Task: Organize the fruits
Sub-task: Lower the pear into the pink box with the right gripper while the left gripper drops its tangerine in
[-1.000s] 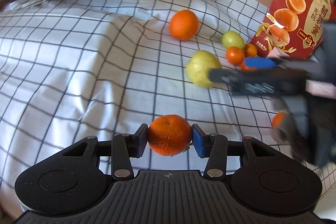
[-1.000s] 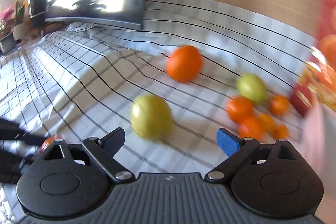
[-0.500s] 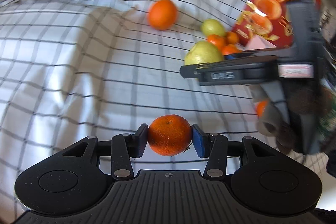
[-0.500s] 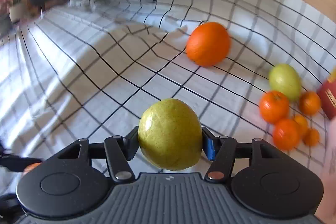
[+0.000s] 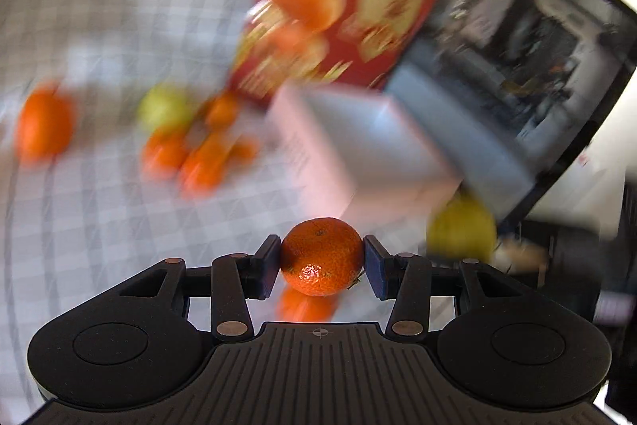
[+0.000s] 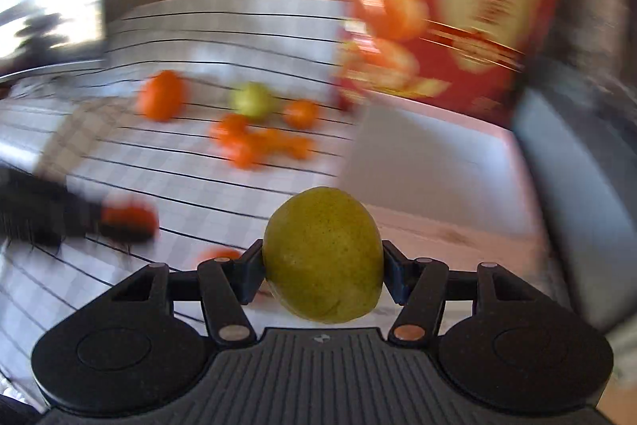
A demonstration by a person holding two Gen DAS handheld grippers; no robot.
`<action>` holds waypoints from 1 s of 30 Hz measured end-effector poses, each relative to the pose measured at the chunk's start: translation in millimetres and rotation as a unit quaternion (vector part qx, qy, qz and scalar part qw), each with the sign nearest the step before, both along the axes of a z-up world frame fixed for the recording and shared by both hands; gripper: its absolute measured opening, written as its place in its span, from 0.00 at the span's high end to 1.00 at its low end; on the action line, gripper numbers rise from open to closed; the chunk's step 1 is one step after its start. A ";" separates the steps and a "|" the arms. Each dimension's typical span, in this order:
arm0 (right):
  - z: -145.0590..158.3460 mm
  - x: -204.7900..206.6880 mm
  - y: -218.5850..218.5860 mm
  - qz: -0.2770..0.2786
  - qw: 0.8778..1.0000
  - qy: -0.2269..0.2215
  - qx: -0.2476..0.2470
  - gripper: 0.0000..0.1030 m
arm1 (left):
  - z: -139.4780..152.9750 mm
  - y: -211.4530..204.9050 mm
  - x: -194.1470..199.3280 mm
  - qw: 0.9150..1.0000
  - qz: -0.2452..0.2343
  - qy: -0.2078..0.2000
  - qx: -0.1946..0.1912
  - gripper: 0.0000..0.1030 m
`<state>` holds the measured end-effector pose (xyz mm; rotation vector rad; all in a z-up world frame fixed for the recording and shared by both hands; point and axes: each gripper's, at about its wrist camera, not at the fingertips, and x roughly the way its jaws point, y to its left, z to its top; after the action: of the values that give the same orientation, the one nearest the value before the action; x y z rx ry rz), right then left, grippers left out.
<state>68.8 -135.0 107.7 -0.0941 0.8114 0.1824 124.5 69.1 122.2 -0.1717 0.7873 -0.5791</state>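
Both grippers have swung toward the red fruit box (image 5: pixel 350 6); left gripper (image 5: pixel 321 259) clamps a mandarin (image 5: pixel 321 257), right gripper (image 6: pixel 323 267) clamps a green pear (image 6: pixel 323 253); blurred fruit beyond the fingers.

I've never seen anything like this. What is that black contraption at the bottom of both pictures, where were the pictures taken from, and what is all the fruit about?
The black contraption is a hand-held two-finger gripper; a person carries one in each hand. Each has a wide-angle camera that looks forward along its fingers, so each picture shows its own gripper at the bottom.

One picture is from the left gripper, which is shut on a small orange mandarin. The other is from the right gripper, which is shut on a yellow-green fruit, perhaps a pear.

Below lies a white checked cloth. On it are a larger orange, another green fruit and a cluster of small mandarins. Behind stands a red box printed with oranges, with a pale open box in front. Everything beyond the grippers is blurred.
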 end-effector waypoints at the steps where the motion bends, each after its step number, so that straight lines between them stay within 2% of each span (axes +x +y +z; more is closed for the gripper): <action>1: -0.5 -5.1 -13.4 -0.018 1.000 0.002 0.002 0.42 | 11.9 -13.6 12.8 1.000 -0.009 -0.017 -0.004 0.51; 3: -2.7 -14.5 -35.3 -0.047 0.999 0.004 0.006 0.42 | 32.6 -39.9 39.6 0.998 -0.021 -0.043 -0.028 0.51; 6: -6.4 -26.1 -57.4 -0.078 0.997 0.008 0.011 0.42 | 44.9 -68.9 83.0 0.997 -0.011 -0.035 -0.062 0.51; 8: -9.1 -32.6 -68.7 -0.094 0.995 0.010 0.019 0.42 | 44.7 -77.5 96.7 0.997 0.015 -0.036 -0.072 0.51; 12: -14.5 -40.0 -83.2 -0.114 0.993 0.013 0.029 0.42 | 33.6 -78.7 101.3 0.995 0.018 -0.029 -0.096 0.51; 15: -15.2 -36.8 -90.1 -0.116 0.993 0.013 0.032 0.42 | 25.5 -69.5 89.8 0.996 0.018 -0.029 -0.076 0.51; 20: -4.0 -10.7 -97.2 -0.098 0.994 -0.010 0.038 0.42 | -1.9 -32.9 41.1 0.998 0.047 -0.001 -0.052 0.51; 26: 7.3 60.8 -93.2 -0.062 0.997 -0.031 0.024 0.42 | -37.4 5.8 -19.0 0.996 0.080 0.040 0.011 0.51; 30: -5.2 119.1 -86.7 -0.055 0.998 0.003 0.042 0.42 | -48.4 30.1 -43.5 0.991 0.116 0.061 0.024 0.51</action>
<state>187.9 -221.7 102.4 0.0305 0.8114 0.1136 81.0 99.1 73.8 -0.2529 0.8852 -0.3306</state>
